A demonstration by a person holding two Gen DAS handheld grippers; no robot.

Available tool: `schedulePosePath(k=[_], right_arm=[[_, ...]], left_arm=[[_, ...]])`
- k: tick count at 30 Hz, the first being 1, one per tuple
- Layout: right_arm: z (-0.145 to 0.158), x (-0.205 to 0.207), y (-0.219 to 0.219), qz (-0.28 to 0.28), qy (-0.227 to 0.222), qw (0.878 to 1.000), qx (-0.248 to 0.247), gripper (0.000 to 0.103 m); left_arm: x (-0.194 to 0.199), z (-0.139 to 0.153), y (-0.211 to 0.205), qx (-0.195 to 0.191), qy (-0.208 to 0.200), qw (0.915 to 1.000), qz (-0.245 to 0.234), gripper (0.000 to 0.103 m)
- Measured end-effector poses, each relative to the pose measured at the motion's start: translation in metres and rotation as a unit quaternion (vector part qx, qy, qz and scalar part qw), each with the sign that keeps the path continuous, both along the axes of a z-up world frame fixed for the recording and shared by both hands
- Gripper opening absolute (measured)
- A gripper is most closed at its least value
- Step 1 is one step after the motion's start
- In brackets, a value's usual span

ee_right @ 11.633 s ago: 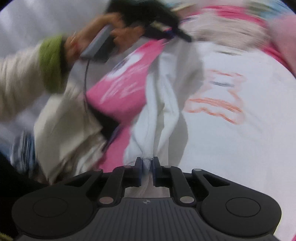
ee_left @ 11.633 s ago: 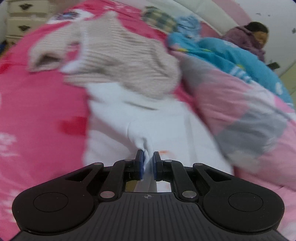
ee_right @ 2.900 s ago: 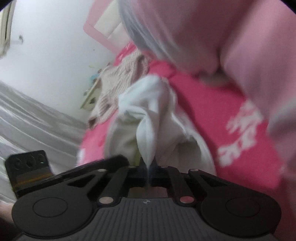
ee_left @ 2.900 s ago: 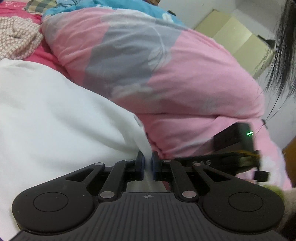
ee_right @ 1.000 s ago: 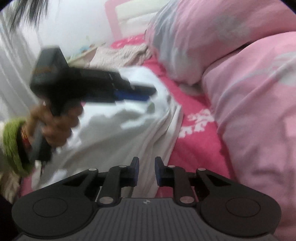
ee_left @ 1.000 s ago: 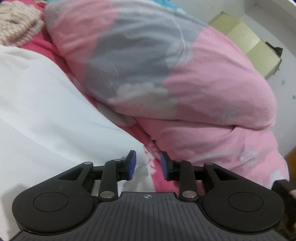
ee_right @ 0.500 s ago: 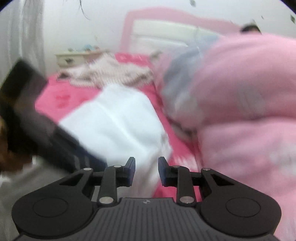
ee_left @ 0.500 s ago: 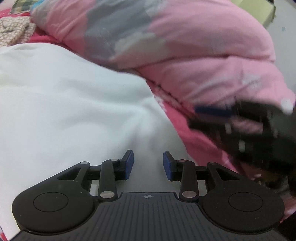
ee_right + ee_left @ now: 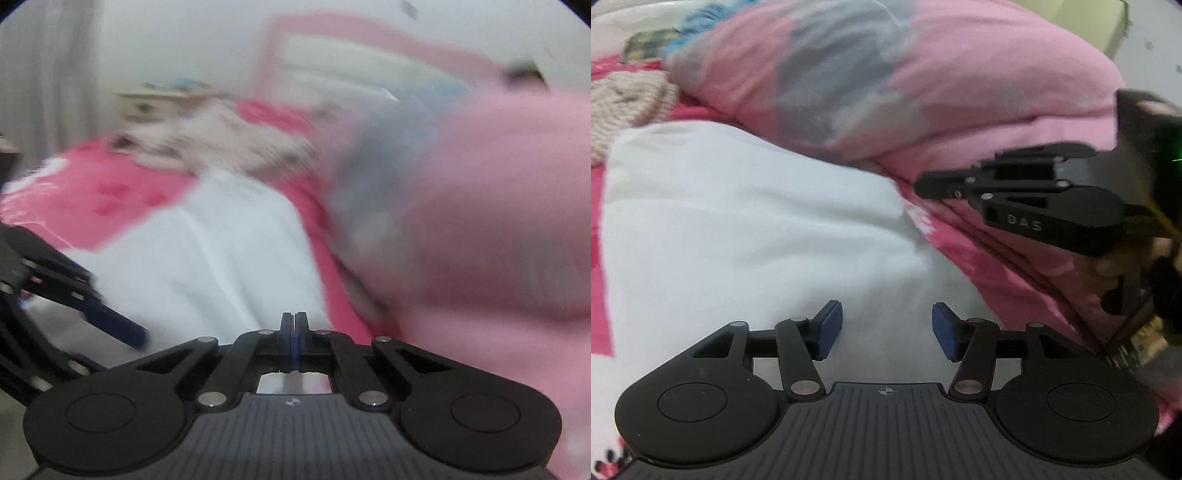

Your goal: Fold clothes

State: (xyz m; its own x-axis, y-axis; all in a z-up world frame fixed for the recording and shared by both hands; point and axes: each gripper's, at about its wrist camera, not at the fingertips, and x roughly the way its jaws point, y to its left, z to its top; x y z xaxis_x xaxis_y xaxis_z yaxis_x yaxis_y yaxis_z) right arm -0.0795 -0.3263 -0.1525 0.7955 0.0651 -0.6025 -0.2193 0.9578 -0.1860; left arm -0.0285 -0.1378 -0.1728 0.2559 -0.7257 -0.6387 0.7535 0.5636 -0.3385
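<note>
currently the left gripper (image 9: 887, 329) is opening its jaws over the white garment (image 9: 746, 236), nothing between the pads. white garment is lying mid-frame on the red sheet (image 9: 110, 192), beside the pink quilt (image 9: 923, 85). right gripper (image 9: 294, 325) is sitting fully closed, empty, at lower centre.

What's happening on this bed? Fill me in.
A person is folding clothes with a hand-held gripper in each hand. A white garment lies spread on the pink bedsheet, beside a bulky pink duvet. Neither gripper holds it. The left gripper hovers over the near part of the cloth, its jaws opening with nothing pinched between them. The right gripper is shut and empty, off the garment's edge. A beige knit sweater lies further up the bed.
</note>
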Motion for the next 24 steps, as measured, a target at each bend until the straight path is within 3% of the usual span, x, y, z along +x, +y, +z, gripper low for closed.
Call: schedulePosePath(k=[2, 6, 9, 13, 16, 19, 21, 24], right_arm=[[-0.01, 0.015, 0.006, 0.019, 0.006, 1.0, -0.014, 0.0], [-0.051, 0.047, -0.021, -0.048, 0.075, 0.992, -0.093, 0.0], [-0.024, 0.051, -0.015, -0.047, 0.052, 0.992, -0.103, 0.0], [0.001, 0.077, 0.024, 0.04, 0.027, 0.996, -0.07, 0.0], [-0.033, 0.121, 0.024, 0.039, 0.051, 0.992, -0.113, 0.0], [-0.069, 0.161, -0.007, -0.038, 0.097, 0.978, -0.178, 0.0], [-0.055, 0.161, -0.006, -0.036, 0.086, 0.982, -0.166, 0.0], [-0.024, 0.153, 0.031, 0.025, 0.043, 0.989, -0.141, 0.0]], left_arm=[[0.007, -0.004, 0.005, -0.003, 0.015, 0.9996, 0.022, 0.055], [0.02, -0.022, 0.017, -0.017, 0.058, 0.9968, 0.053, 0.056], [0.022, -0.03, 0.026, -0.031, 0.07, 0.9948, 0.067, 0.056], [0.021, -0.037, 0.031, -0.05, 0.073, 0.9932, 0.076, 0.056], [0.019, -0.041, 0.033, -0.065, 0.073, 0.9917, 0.084, 0.056], [0.017, -0.044, 0.037, -0.081, 0.069, 0.9908, 0.085, 0.056], [0.018, -0.046, 0.038, -0.088, 0.074, 0.9895, 0.087, 0.056], [0.021, -0.047, 0.04, -0.096, 0.082, 0.9881, 0.089, 0.056]])
